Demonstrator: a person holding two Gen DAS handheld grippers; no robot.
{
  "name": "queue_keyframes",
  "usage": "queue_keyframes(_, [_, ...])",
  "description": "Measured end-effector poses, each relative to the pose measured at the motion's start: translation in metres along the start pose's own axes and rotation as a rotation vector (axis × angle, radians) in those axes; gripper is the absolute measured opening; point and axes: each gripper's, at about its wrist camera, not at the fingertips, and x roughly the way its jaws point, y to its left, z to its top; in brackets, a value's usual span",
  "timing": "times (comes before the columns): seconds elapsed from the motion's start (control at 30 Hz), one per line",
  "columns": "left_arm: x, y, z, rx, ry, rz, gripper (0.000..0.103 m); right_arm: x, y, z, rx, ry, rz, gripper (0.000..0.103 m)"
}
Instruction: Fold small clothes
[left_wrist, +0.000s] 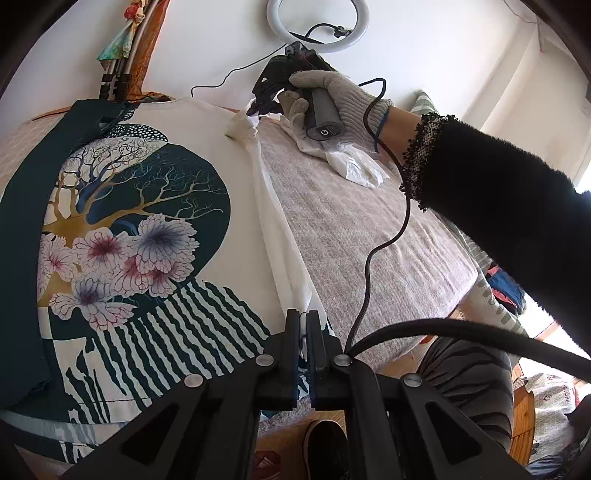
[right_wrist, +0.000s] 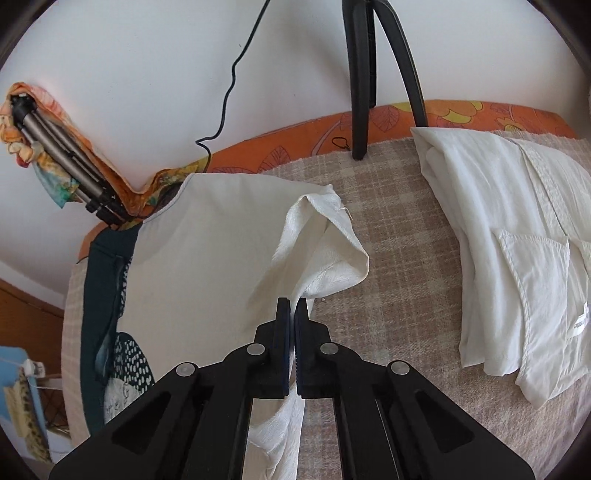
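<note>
So there's a white t-shirt (left_wrist: 236, 206) with a big print of a tree and flowers lying flat on a pinkish checked blanket (left_wrist: 354, 229) that covers the table. A dark teal garment (left_wrist: 22, 236) lies along the shirt's far-left side, partly over it.

The left gripper (left_wrist: 303, 332) is down at the near edge of the shirt, its jaws pressed together with a bit of the white fabric pinched between them, right where the side of the shirt bunches up into a long ridge. The right gripper (right_wrist: 293, 314) is up at the other end of that same side, near the sleeve (right_wrist: 325, 243). Its jaws are also squeezed shut on the white cloth, and the sleeve stands up in a loose fold just past the fingertips. From the left camera you can see the gloved right hand (left_wrist: 332, 99) wrapped around that gripper's handle, with a black cable (left_wrist: 384, 229) trailing down across the blanket.

Off to the right on the blanket there's a second white garment (right_wrist: 517, 236) already folded, well apart from the shirt. An orange flowery cloth (right_wrist: 295, 136) runs along the back edge by the white wall, a ring light (left_wrist: 317, 22) sits up top, and a folded tripod (right_wrist: 66, 173) leans in the left corner.
</note>
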Motion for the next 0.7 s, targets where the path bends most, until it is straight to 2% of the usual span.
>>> queue_keyframes(0.3, [-0.041, 0.023, -0.003, -0.063, -0.103, 0.093, 0.0, 0.001, 0.113, 0.012, -0.22, -0.019, 0.02, 0.001])
queue_keyframes(0.43, [-0.045, 0.039, -0.006, -0.111, -0.105, 0.127, 0.0, 0.02, 0.154, 0.009, -0.305, -0.005, 0.005, 0.001])
queue_keyframes(0.57, [-0.048, 0.054, -0.011, -0.149, -0.091, 0.145, 0.0, 0.046, 0.172, 0.002, -0.328, 0.034, -0.004, 0.001])
queue_keyframes(0.7, [-0.051, 0.059, -0.016, -0.164, -0.085, 0.141, 0.0, 0.069, 0.176, -0.004, -0.329, 0.12, 0.006, 0.003])
